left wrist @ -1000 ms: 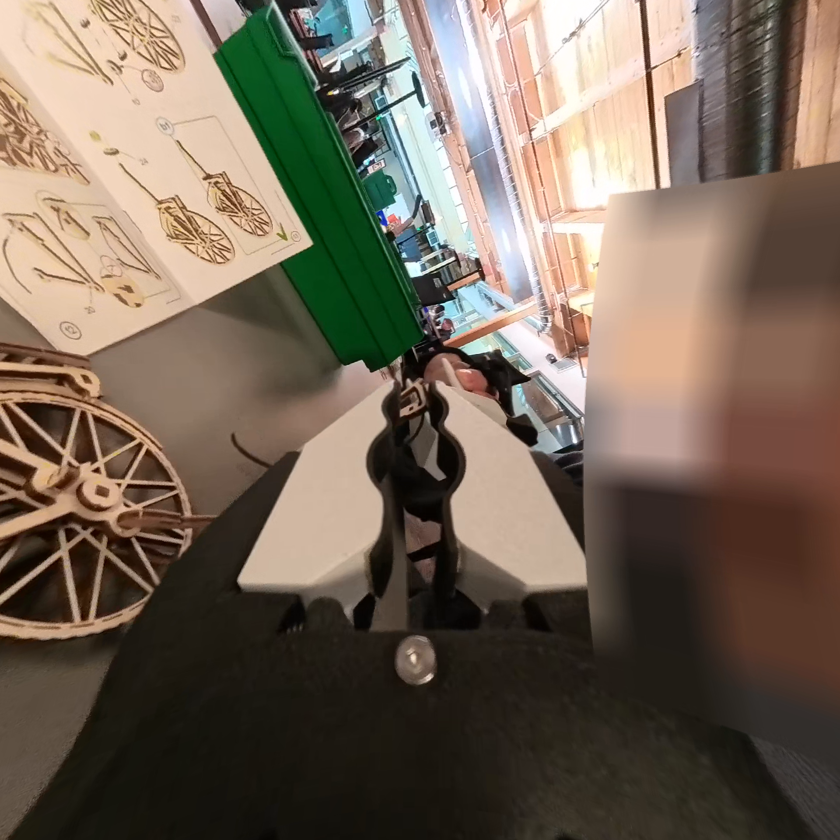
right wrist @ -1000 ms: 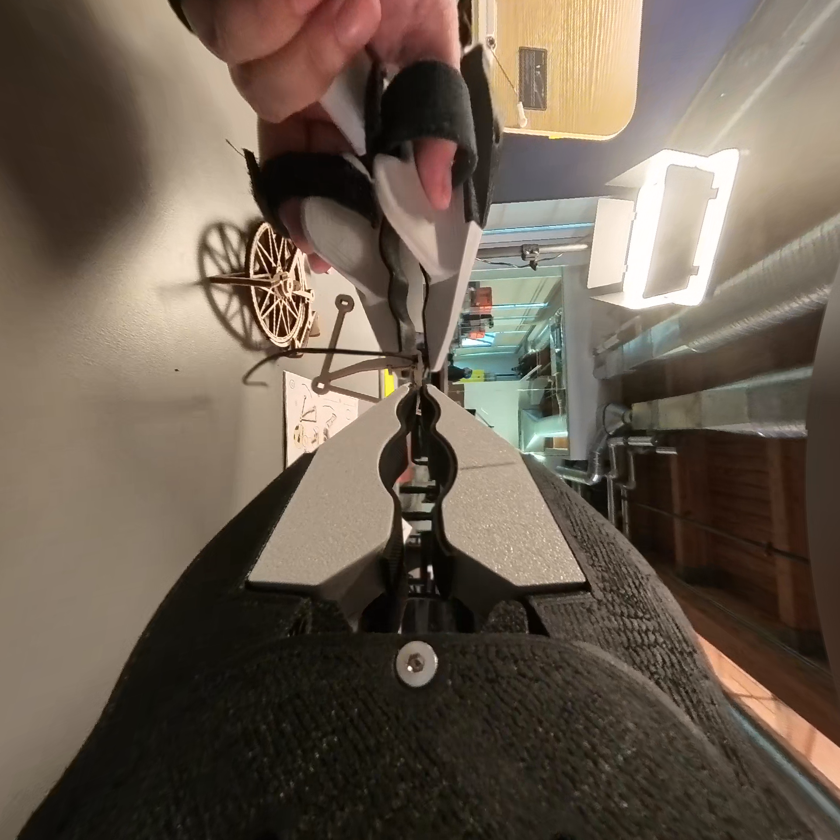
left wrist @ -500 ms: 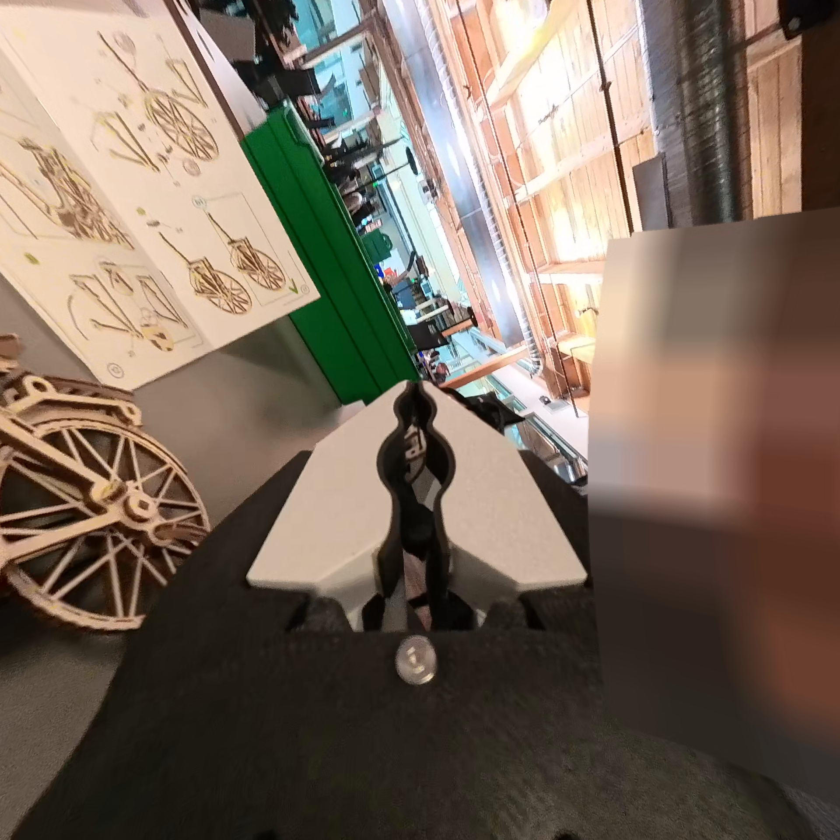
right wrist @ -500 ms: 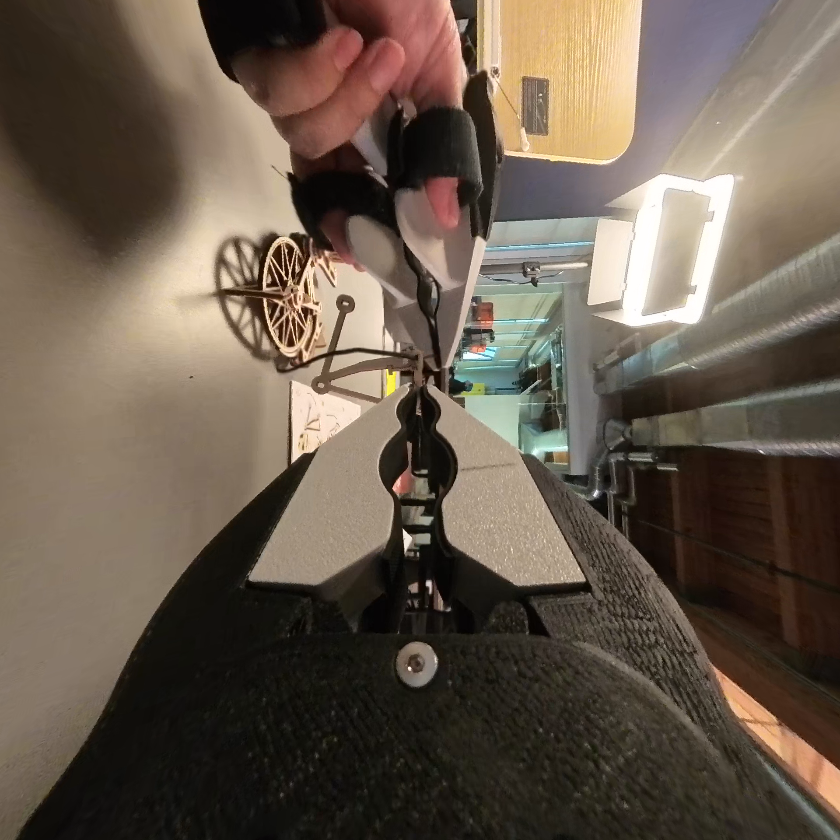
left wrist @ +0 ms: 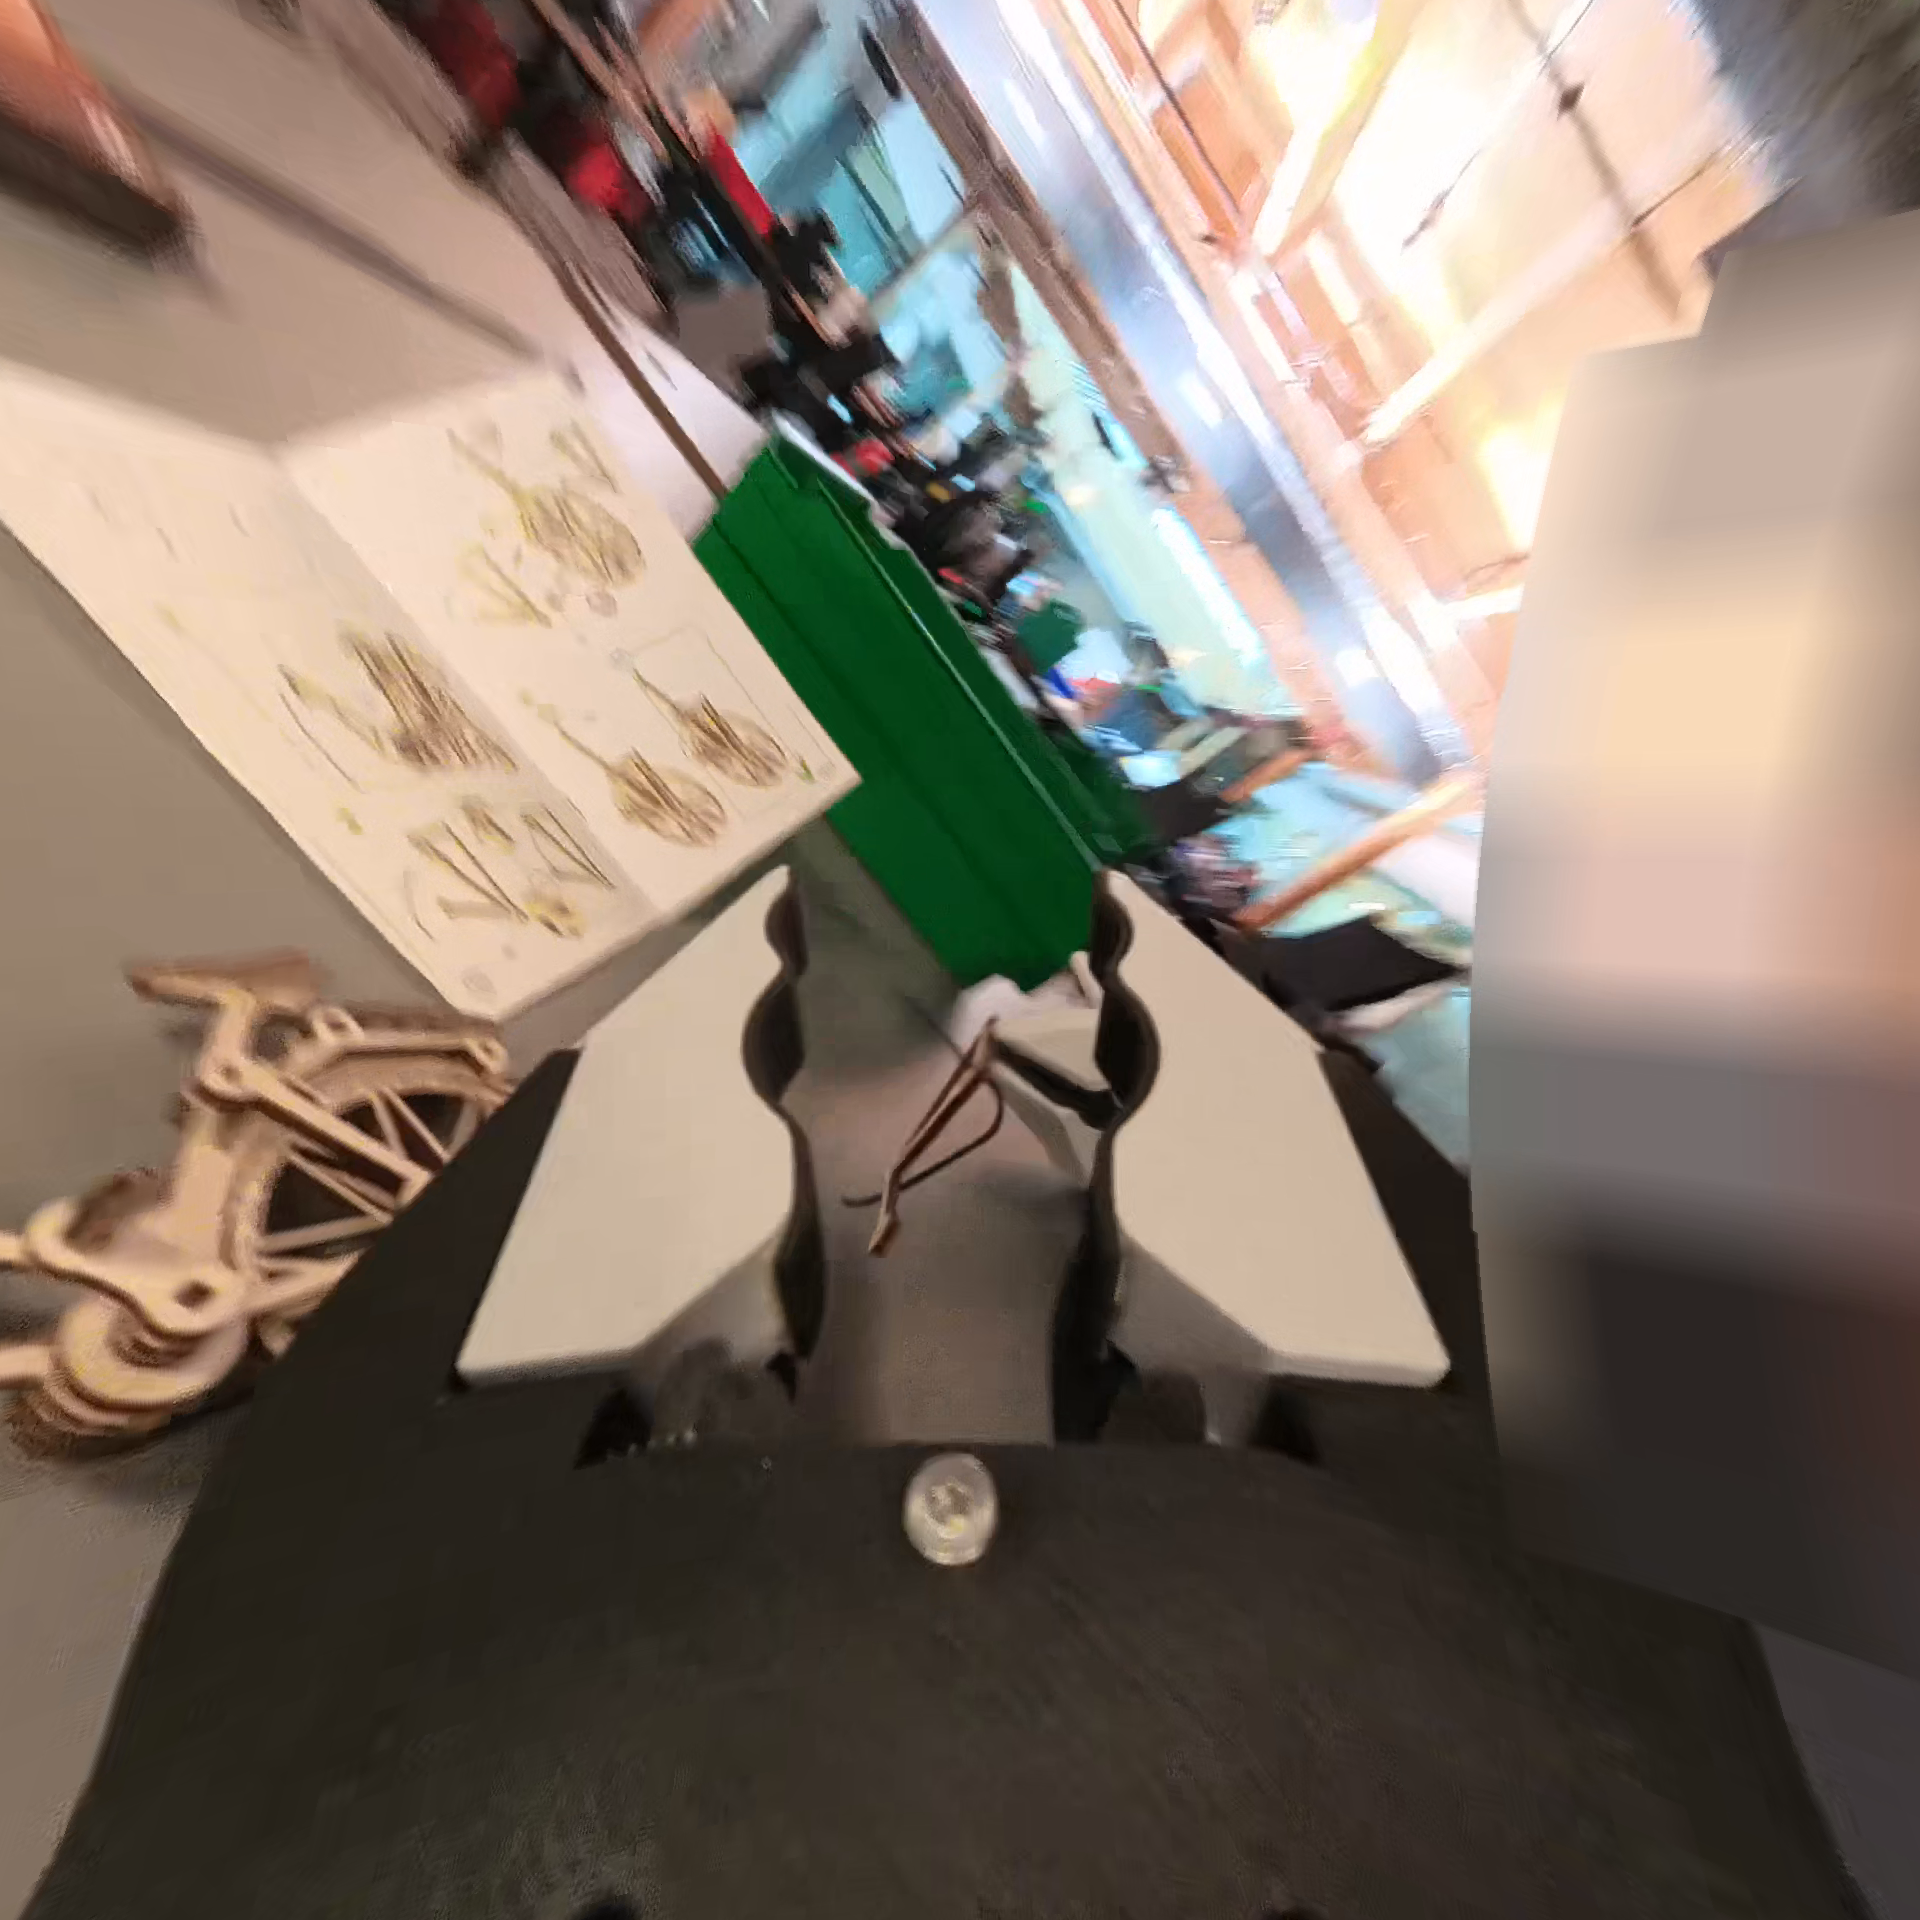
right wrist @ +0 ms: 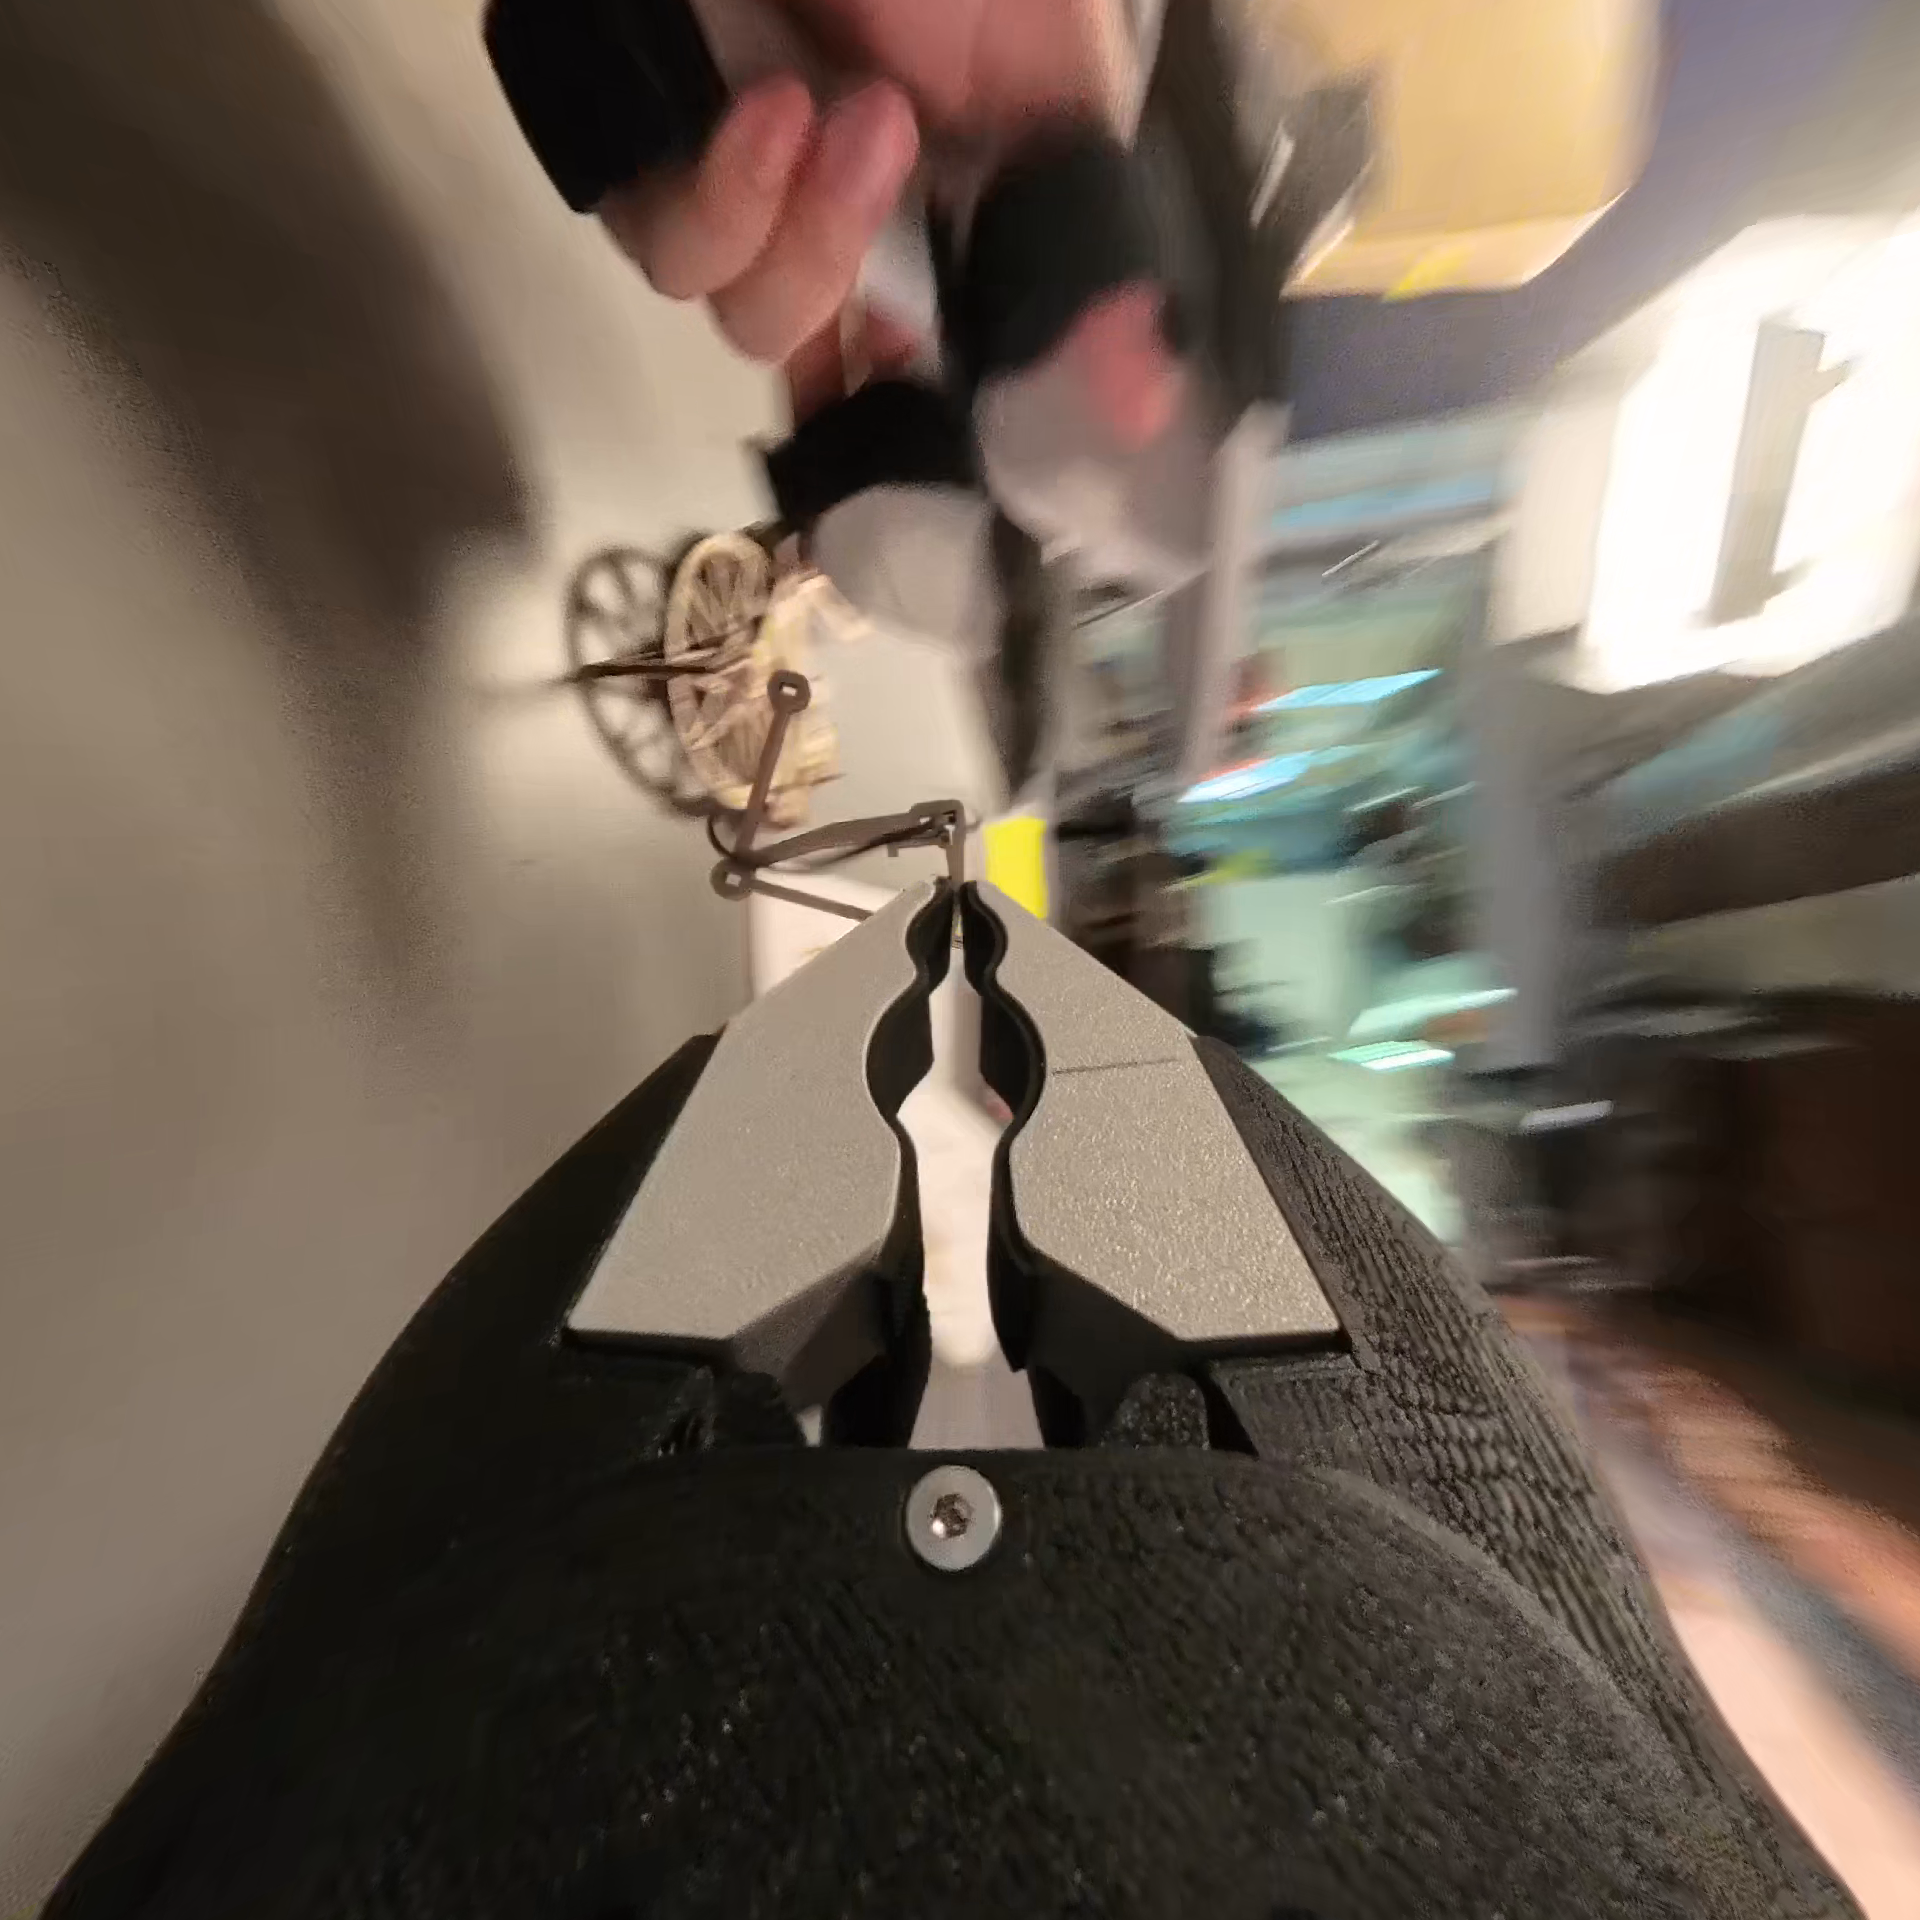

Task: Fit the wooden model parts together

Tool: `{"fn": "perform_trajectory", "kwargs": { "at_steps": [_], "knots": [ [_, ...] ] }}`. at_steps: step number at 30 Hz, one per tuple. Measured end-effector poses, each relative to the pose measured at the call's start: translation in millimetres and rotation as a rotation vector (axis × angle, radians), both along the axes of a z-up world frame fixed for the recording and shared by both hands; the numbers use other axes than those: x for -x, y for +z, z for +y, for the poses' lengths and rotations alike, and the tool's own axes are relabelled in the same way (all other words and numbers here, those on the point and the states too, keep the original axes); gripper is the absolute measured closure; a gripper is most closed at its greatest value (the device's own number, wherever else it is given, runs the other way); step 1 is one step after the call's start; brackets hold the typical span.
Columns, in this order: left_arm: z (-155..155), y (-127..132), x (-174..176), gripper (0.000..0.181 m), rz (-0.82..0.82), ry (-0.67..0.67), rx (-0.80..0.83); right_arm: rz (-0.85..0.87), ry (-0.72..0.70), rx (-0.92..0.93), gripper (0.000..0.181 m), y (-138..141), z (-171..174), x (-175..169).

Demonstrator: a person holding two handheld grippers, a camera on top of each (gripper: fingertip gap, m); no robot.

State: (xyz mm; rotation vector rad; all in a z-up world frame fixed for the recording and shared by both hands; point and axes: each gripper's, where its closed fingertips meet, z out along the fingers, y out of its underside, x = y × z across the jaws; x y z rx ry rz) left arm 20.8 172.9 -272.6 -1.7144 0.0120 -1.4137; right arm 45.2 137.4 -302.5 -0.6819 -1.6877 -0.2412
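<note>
Since the prior frame, left gripper (left wrist: 940, 914) has spread wide and let go; nothing sits between its fingers. Right gripper (right wrist: 953, 899) pinches the thin wooden frame part (right wrist: 831, 831) at its tips, held in the air. Motion blur obscures detail. Wheeled wooden model (left wrist: 197, 1195) lies on the table, partly cut off, beside the instruction sheet (left wrist: 499, 707).

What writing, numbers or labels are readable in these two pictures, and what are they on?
Instruction sheet: drawings with tiny step marks, too blurred to read.
Green bin: no writing visible.
Wooden model and the thin wooden part pinched in the right gripper: no markings visible.
Background in the right wrist view: motion-blurred, nothing legible.
</note>
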Motion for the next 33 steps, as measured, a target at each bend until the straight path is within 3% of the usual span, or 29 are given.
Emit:
{"fn": "perform_trajectory", "kwargs": {
  "at_steps": [4,7,13,25,29,33],
  "knots": [
    [5.0,0.2,12.9,0.127,0.169,0.154,-0.114,-0.058,-0.072,0.359,0.181,-18.9,8.8,-8.1],
    [6.5,-3.0,17.1,0.129,0.248,0.198,-0.139,-0.085,-0.145,0.601,0.181,-30.3,14.8,-17.7],
    [10.1,-12.1,22.9,0.133,0.331,0.261,-0.141,-0.185,-0.269,0.864,0.181,-59.1,21.9,-36.5],
    [13.4,-3.2,52.0,0.135,0.509,0.535,-0.327,-0.151,-0.289,0.917,0.181,-63.6,29.2,-36.7],
    [17.0,-11.8,56.8,0.138,0.592,0.575,-0.407,-0.123,-0.279,0.914,0.181,-62.0,31.9,-34.7],
    [25.5,-0.2,75.9,0.14,0.637,0.659,-0.495,-0.106,-0.284,0.947,0.181,-62.0,33.0,-34.2]
  ]
}}
